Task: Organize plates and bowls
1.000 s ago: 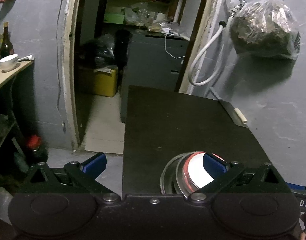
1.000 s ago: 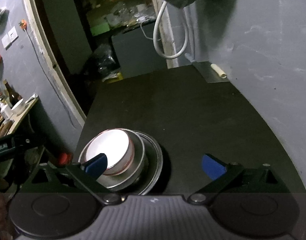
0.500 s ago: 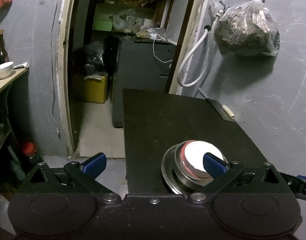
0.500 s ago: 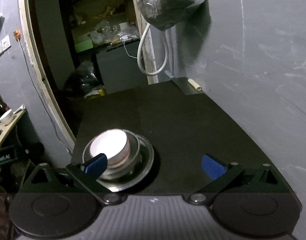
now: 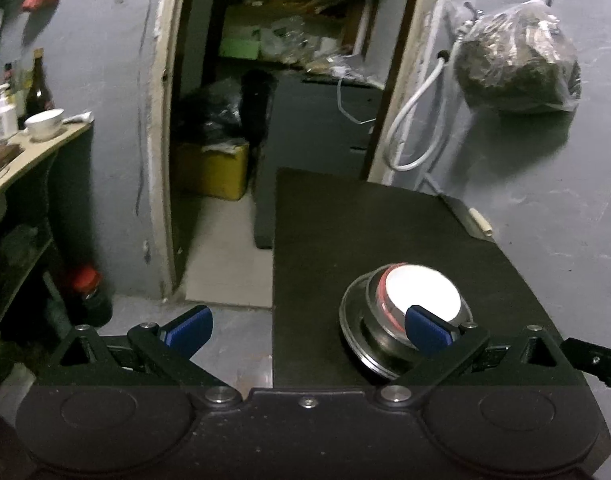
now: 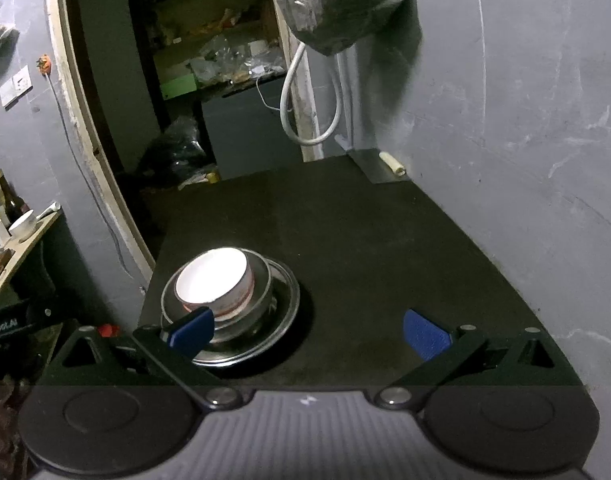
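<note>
A white bowl (image 6: 211, 278) is sitting nested in a steel bowl (image 6: 261, 276) on a steel plate (image 6: 283, 320) — low and left of centre in the right wrist view, near the left edge of the dark surface (image 6: 385, 248). Both the right tongs (image 6: 307, 330) and the left tongs (image 5: 307, 326) are gaping wide and empty, each with one tip overlapping the stack. Open room is lying to the right — the left edge is crowding close.

Lower left of the frame: a white red-banded bowl (image 6: 212, 281) nests in a steel bowl (image 6: 261, 292) on a round steel plate (image 6: 283, 312), atop the black table (image 6: 385, 248). The right gripper (image 6: 308, 330) gapes wide, empty.
</note>
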Tool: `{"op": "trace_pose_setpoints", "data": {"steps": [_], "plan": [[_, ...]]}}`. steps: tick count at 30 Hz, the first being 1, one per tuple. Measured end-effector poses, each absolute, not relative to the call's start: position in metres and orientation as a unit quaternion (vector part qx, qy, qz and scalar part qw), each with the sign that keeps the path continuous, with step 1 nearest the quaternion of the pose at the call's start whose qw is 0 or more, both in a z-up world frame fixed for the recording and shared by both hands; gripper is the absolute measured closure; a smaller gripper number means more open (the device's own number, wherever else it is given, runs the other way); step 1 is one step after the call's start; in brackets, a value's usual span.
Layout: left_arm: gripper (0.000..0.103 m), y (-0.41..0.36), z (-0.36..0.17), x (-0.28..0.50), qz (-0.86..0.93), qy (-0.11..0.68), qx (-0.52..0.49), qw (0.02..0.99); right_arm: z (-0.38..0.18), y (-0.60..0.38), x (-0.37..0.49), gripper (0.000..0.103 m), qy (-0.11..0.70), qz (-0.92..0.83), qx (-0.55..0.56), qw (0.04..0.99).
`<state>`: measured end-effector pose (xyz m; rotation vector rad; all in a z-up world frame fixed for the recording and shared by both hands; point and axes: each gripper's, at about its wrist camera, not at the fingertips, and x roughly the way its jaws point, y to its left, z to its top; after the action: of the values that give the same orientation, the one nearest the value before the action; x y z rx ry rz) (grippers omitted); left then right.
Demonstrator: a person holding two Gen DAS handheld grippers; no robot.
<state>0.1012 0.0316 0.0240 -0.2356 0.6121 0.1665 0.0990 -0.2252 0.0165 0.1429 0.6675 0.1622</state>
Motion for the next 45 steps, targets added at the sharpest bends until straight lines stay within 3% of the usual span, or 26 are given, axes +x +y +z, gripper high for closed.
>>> {"op": "trace_pose_setpoints", "data": {"steps": [26, 45], "plan": [[0.001, -0.028, 0.006, 0.033, 0.137, 0.321, -0.104, 0.931, -0.013, -0.266, 0.068, 0.0, 0.357, 0.148, 0.046, 0.921], [0.001, 0.018, 0.009, 0.03, 0.077, 0.327, -0.075, 0.939, -0.002, -0.227, 0.029, 0.0, 0.354, 0.093, 0.024, 0.93]]}}
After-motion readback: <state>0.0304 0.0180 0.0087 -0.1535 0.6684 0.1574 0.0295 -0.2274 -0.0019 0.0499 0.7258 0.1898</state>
